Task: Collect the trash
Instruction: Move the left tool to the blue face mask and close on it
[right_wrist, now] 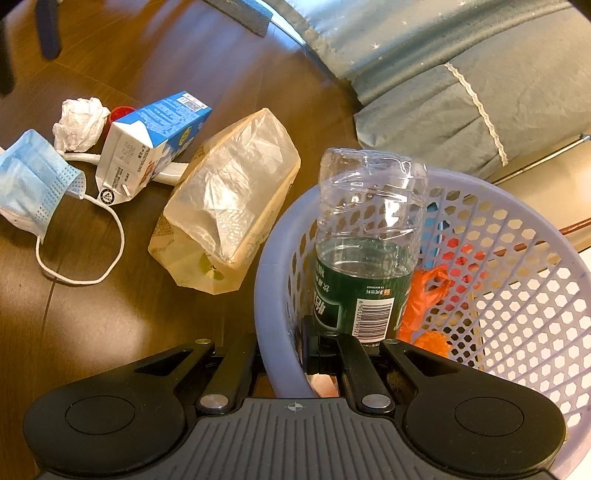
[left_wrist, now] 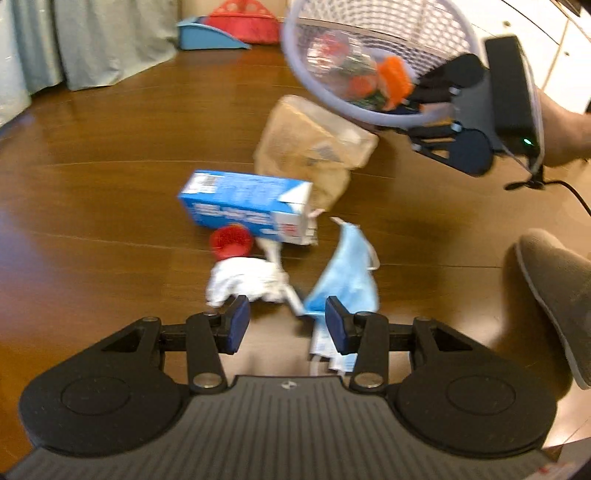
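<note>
Trash lies on the wooden floor: a crumpled white tissue (left_wrist: 243, 277), a blue face mask (left_wrist: 347, 273), a blue-and-white carton (left_wrist: 247, 206), a red cap (left_wrist: 231, 240) and a tan plastic bag (left_wrist: 314, 144). My left gripper (left_wrist: 288, 323) hangs open just above the tissue and mask, with nothing between its fingers. My right gripper (right_wrist: 284, 354) is shut on the rim of the lavender mesh basket (right_wrist: 273, 266), one finger inside and one outside. Inside the basket stand a clear bottle (right_wrist: 369, 240) with a green label and an orange wrapper (right_wrist: 424, 299). The left wrist view shows the basket (left_wrist: 369, 110) tilted in the air.
A grey slipper (left_wrist: 554, 295) and a person's leg are at the right, close to the mask. Grey-blue bedding (right_wrist: 443, 74) hangs behind the basket. A curtain (left_wrist: 92, 37) and blue and red plastic items (left_wrist: 221, 33) stand at the far edge of the floor.
</note>
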Demonstrator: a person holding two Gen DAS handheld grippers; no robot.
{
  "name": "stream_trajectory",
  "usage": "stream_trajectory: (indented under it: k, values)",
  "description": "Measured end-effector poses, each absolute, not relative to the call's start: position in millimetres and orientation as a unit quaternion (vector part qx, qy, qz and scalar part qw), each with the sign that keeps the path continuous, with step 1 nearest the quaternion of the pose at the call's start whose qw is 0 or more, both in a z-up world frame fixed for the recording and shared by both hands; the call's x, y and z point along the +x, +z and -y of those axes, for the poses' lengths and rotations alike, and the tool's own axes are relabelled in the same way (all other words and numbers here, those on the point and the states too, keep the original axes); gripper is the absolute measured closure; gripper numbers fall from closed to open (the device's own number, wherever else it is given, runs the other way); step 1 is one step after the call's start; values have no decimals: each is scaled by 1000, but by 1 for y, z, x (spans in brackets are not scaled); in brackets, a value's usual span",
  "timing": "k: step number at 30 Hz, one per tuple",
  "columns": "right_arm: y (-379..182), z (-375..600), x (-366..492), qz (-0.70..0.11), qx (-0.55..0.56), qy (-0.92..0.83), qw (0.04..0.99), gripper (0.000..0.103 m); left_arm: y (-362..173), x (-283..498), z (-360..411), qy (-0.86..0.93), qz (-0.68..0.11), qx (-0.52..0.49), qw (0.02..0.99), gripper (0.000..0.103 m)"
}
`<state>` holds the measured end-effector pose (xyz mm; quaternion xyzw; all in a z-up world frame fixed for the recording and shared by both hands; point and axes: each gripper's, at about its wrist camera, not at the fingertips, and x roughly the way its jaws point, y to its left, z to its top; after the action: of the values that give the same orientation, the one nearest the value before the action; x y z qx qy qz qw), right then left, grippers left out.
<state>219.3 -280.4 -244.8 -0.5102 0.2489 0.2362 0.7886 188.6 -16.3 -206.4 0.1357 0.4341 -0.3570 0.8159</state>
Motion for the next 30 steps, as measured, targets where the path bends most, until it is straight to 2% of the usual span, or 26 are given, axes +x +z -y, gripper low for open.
stream_trajectory:
  k: [10, 17, 29, 30]
  values:
    - [-245, 284, 217, -248, -509, 239, 789, 102, -224, 180, 64, -392, -426, 185, 794, 56]
    - [-248, 284, 216, -243, -511, 242, 788, 102, -238, 175, 78, -411, -409, 249, 776, 56]
    - [-251, 281, 216, -246, -516, 243, 783, 101, -249, 181, 85, -430, -405, 281, 757, 56]
    - [-251, 281, 216, -246, -517, 243, 783, 101, -250, 180, 86, -432, -403, 287, 754, 61]
